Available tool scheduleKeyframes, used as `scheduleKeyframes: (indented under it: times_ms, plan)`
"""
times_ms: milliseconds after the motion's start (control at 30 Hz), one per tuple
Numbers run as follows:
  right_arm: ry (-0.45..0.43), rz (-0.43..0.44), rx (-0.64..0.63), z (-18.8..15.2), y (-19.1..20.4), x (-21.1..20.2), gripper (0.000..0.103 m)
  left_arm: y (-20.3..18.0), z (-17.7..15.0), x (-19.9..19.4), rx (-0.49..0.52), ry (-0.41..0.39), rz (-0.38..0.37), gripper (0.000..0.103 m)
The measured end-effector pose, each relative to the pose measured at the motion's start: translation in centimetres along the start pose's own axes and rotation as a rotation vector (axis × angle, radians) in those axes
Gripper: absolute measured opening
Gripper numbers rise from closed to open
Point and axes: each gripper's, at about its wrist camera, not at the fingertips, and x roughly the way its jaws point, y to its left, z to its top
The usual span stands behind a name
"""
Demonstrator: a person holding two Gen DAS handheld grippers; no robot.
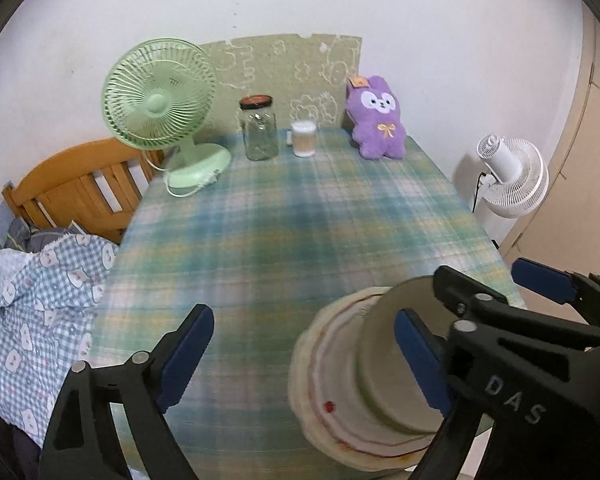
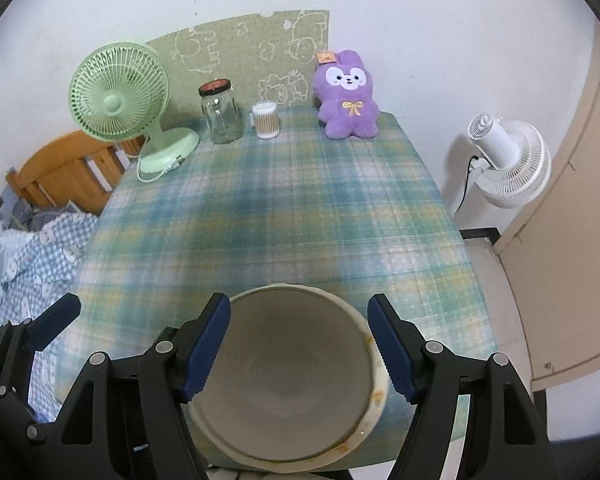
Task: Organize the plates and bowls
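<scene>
A cream bowl [image 2: 288, 372] stands nested in a plate or wider bowl with a red-lined rim [image 1: 332, 392] at the near edge of the table. My right gripper [image 2: 300, 352] is open, its blue-padded fingers on either side of the bowl and apart from its rim. In the left wrist view the right gripper [image 1: 460, 320] straddles the bowl [image 1: 384, 364]. My left gripper [image 1: 304, 360] is open and empty to the left of the stack, only its left finger [image 1: 184, 356] plainly showing. It also shows at the left edge of the right wrist view [image 2: 56, 320].
The table has a green-blue plaid cloth [image 2: 280, 208]. At its far end stand a green desk fan [image 2: 120, 96], a glass jar [image 2: 220, 114], a cotton-swab tub [image 2: 266, 120] and a purple plush toy [image 2: 348, 96]. A bed [image 1: 40, 280] lies left, a white fan [image 2: 508, 160] right.
</scene>
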Motion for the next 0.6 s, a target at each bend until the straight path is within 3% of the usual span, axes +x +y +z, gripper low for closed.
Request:
scheduleKeyframes:
  times_ms: [333, 600]
  plan:
    - [-0.102, -0.073, 0.034, -1.3, 6.7, -3.0, 0.074, 6.9, -0.5, -2.1, 0.051, -0.055, -0.019, 0.096]
    - [-0.137, -0.085, 0.084, -2.7, 9.1, -3.8, 0.074, 10.5, -1.6, -3.0, 0.051, -0.093, 0.010, 0.096]
